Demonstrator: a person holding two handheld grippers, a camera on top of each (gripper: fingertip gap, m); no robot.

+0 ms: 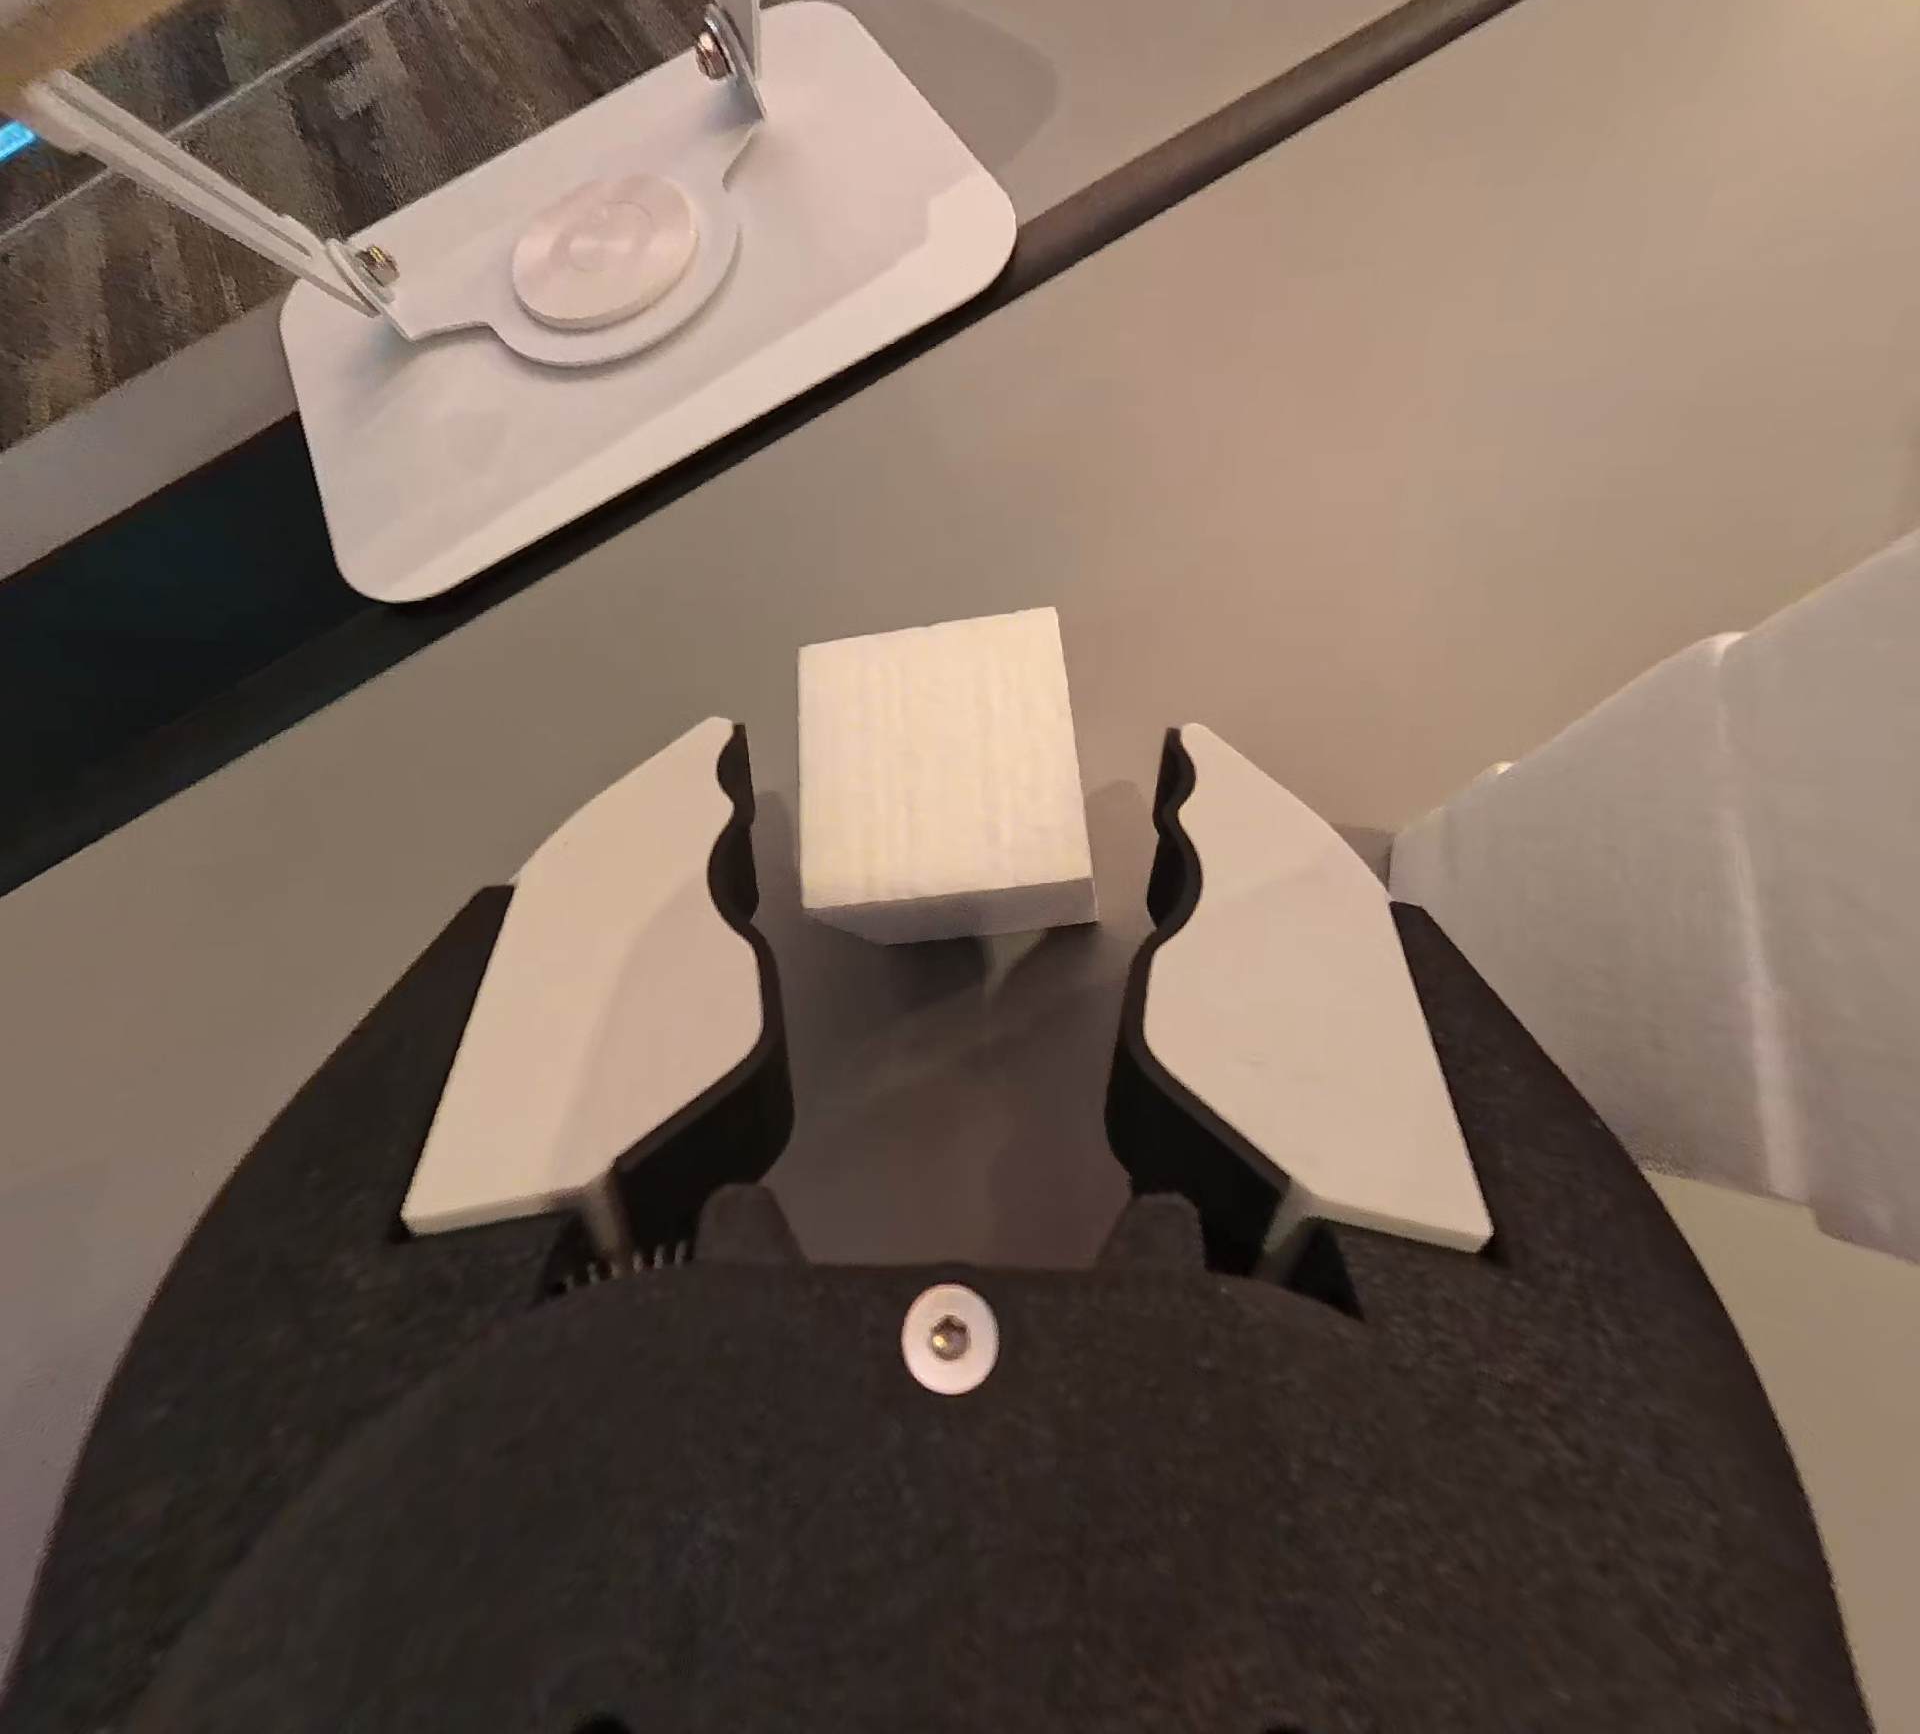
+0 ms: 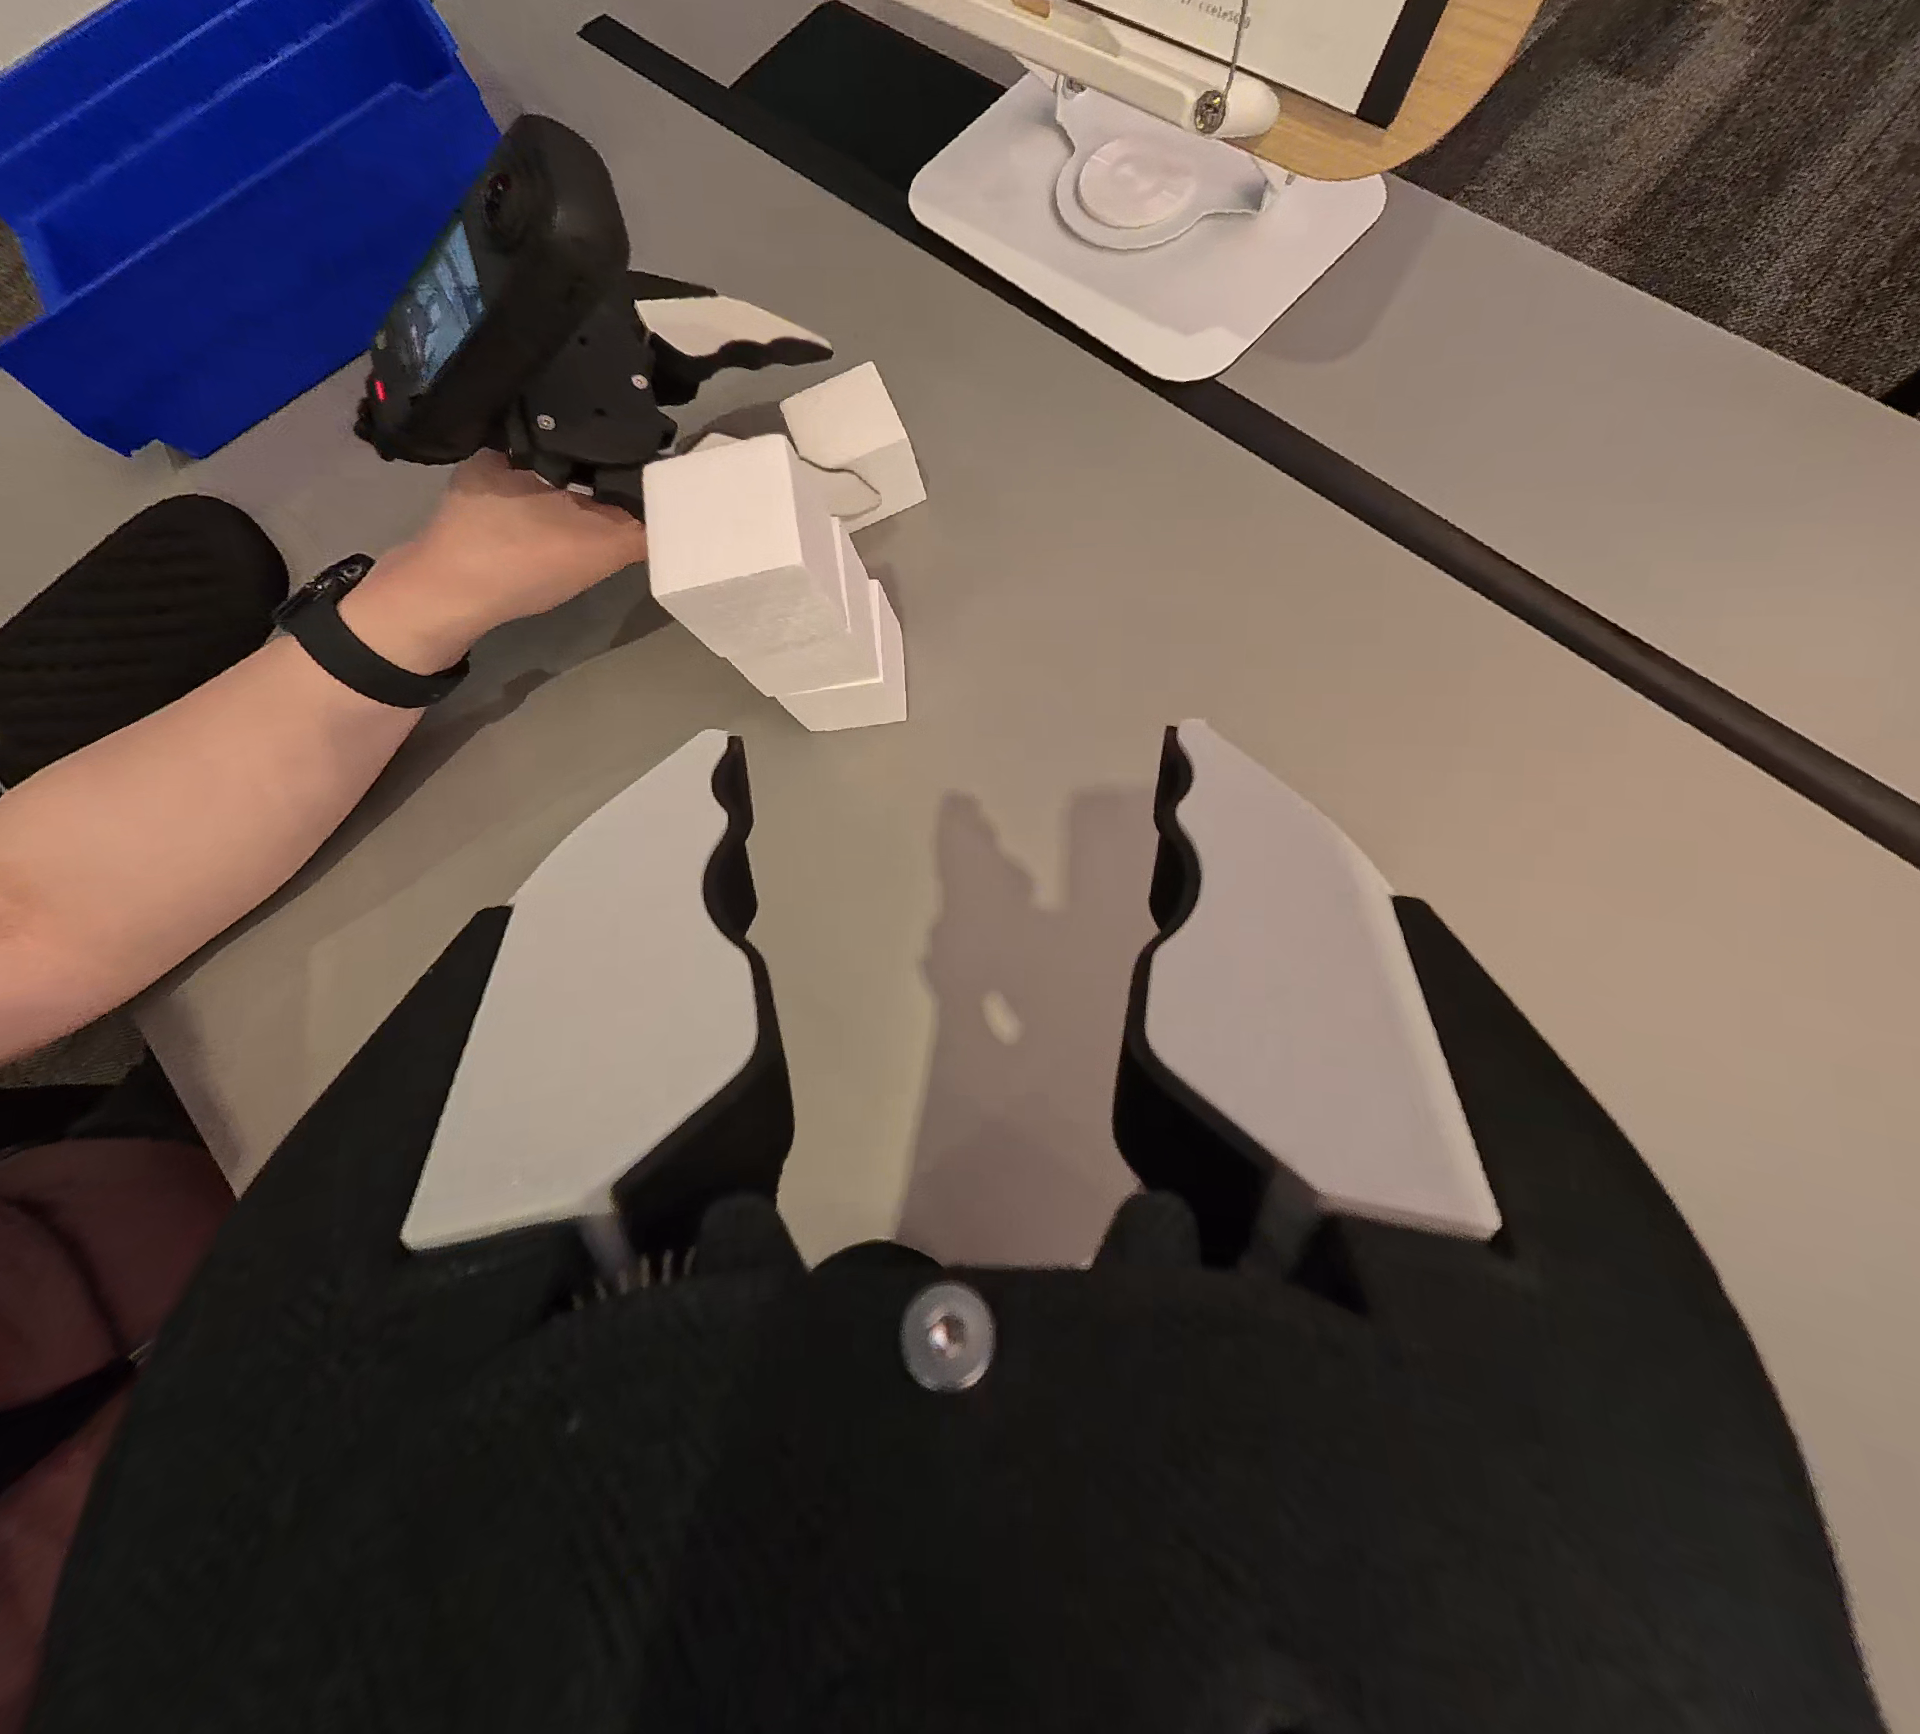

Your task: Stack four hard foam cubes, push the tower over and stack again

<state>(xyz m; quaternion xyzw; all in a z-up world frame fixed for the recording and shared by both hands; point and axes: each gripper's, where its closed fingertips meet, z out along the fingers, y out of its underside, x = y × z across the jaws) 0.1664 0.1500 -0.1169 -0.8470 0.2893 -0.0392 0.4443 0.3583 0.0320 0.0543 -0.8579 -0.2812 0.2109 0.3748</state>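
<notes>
1. Left wrist view: the left gripper [image 1: 951, 837] is spread wide, with a lone foam cube [image 1: 940, 775] sitting between its fingertips on the grey desk [image 1: 1455, 437]. A gap shows on both sides of the cube, so nothing is clamped. At the right edge stands the tower [image 1: 1704, 905] of white foam cubes, close by. Beyond, a white stand base [image 1: 644, 302] rests at the desk's far edge.

2. Right wrist view: the right gripper [image 2: 951, 837] is released and empty, hovering over bare desk [image 2: 1351, 593]. Ahead stands the tower [image 2: 790, 604] — three cubes as far as I can count, stepped and not flush. The lone cube [image 2: 857, 443] lies just behind it, with the left gripper [image 2: 774, 401] straddling it. A blue bin [image 2: 229, 157] sits at far left, and a stand with a wood-edged board [image 2: 1143, 219] lies farther back.

3. Step in hand, as I judge it: picking the fourth cube, whether for the first build or the rebuild I cannot tell.

4. The next move calls for closing squarely on the cube's side faces, lifting clear above the top — then lowering it centred, since the stepped tower looks easy to tip.
</notes>
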